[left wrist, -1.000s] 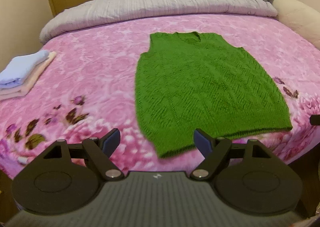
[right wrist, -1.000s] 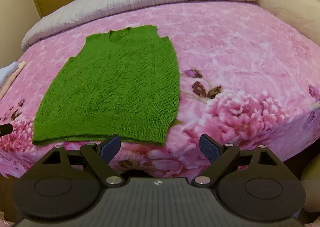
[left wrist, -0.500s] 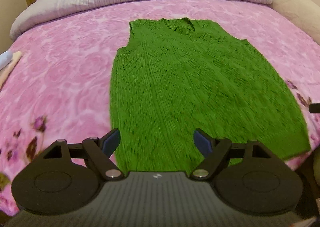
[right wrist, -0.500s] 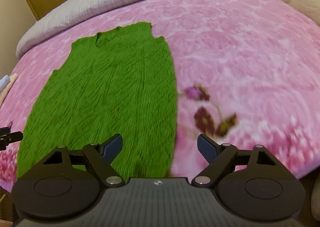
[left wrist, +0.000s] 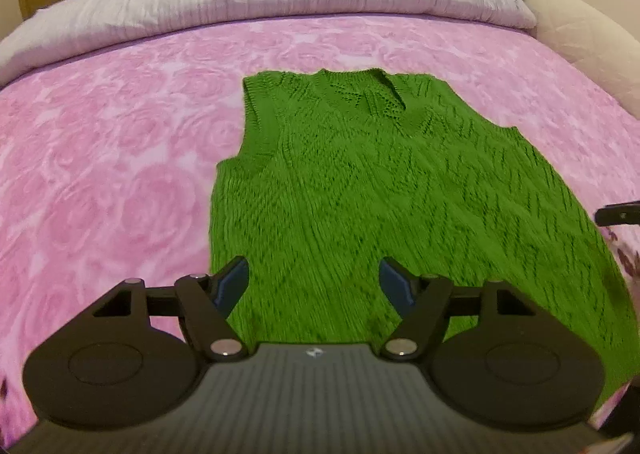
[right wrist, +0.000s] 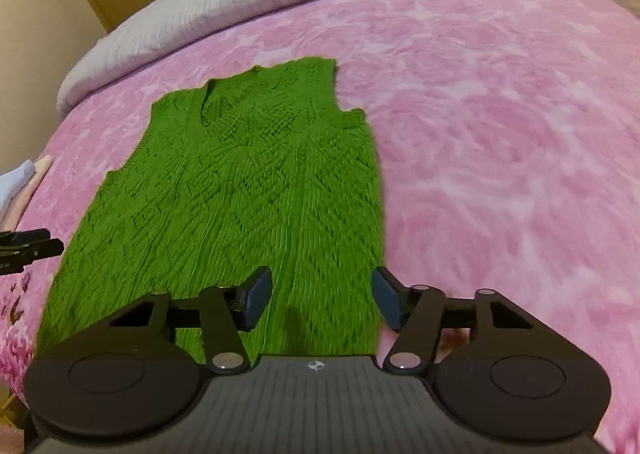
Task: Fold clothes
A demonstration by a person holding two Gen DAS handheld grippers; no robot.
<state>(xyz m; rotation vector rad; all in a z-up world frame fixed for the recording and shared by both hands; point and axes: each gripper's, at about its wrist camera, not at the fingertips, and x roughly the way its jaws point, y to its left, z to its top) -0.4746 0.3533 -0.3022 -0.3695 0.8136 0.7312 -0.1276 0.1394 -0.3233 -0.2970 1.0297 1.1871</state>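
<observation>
Green knitted sleeveless vest (left wrist: 392,190) flat on pink floral bedspread (left wrist: 104,174), unfolded. Left gripper (left wrist: 314,282) & right gripper (right wrist: 322,294) over hem, jaws wide, empty. Next, prob: pinch hem corners.

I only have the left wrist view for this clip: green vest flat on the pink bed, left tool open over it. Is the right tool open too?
Observer: Yes. The right tool is open and empty, poised over the right edge of the vest, near the hem.
Operator: Anything else on the bed that I can't see?
Observer: Folded clothes lie at the left edge of the bed, apart from the vest.
</observation>
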